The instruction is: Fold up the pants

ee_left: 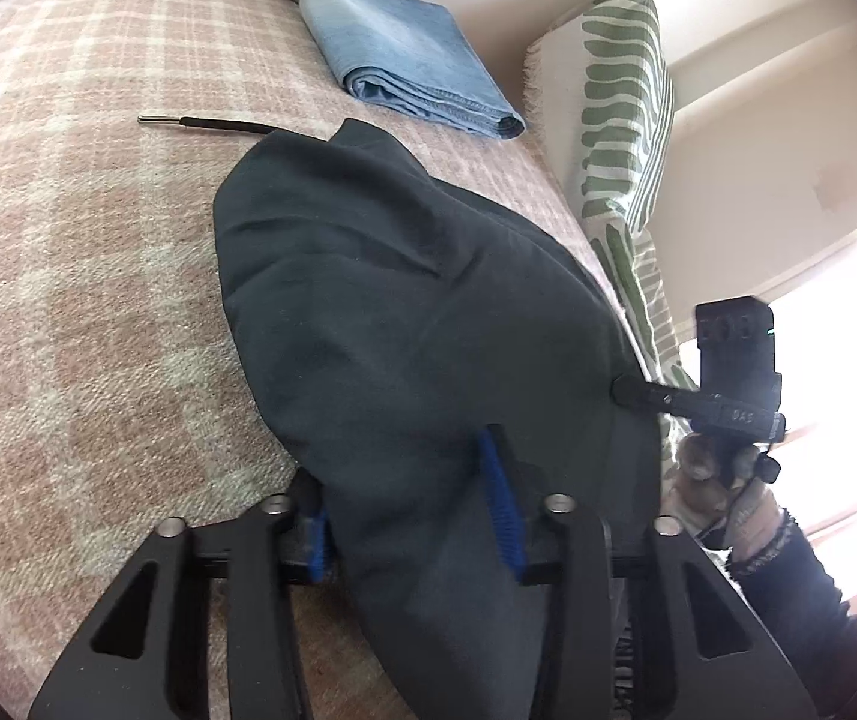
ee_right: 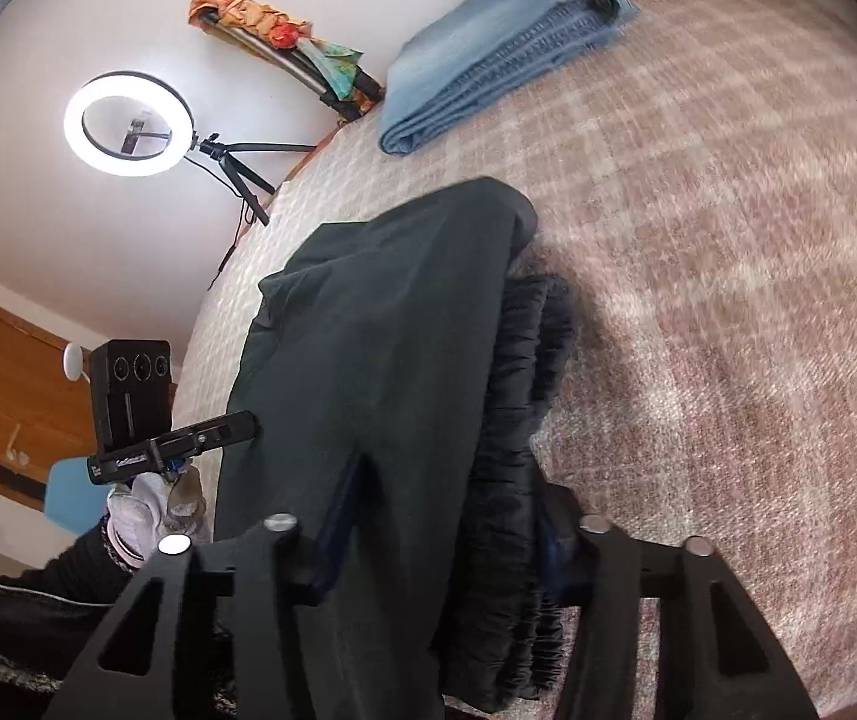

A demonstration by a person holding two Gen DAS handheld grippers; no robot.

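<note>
Nearest the cameras, the dark pants [ee_left: 404,324] are pinched on both sides: the left gripper [ee_left: 410,516] is closed partway on a thick fold, and the right gripper [ee_right: 458,516] is closed likewise on the gathered waistband edge. A layer could be let slip, since bulky bunched cloth is held rather than one flat edge, and the fold would then skew. The pants are seen half-folded and creased, draped over the checked blanket [ee_left: 80,252]. Farther off, folded jeans [ee_left: 404,60] are laid.
</note>
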